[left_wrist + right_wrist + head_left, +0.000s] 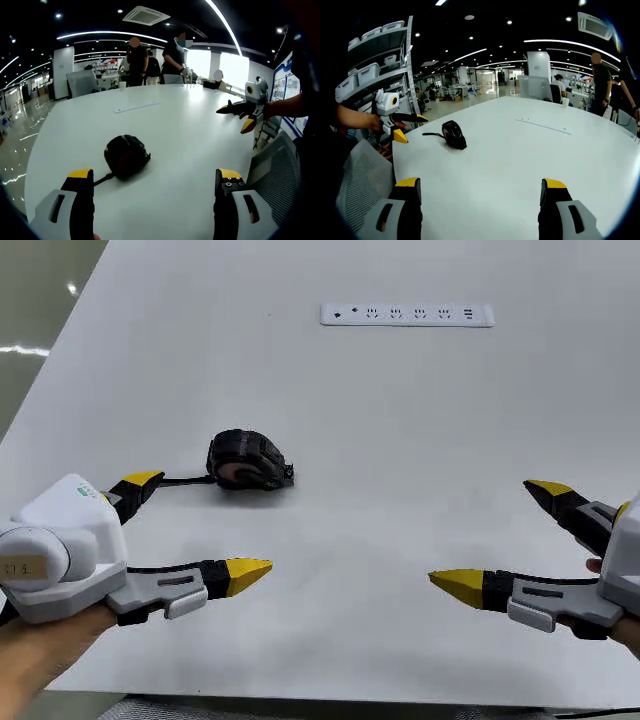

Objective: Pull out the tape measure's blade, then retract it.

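black tape measure point(247, 460), on white table point(400, 490)

Nothing reads clearly. A small cream paper label point(22, 567) on the near side of the left gripper point(205, 522) carries dark characters, too blurred to make out. A tiny green mark point(82, 492) on the same gripper's top is illegible. Blue-and-white wall posters point(287, 80), far right in the left gripper view, bear print too small to read.

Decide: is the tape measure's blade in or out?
In: no blade extends from the tape measure; just a thin black cord trails from it.
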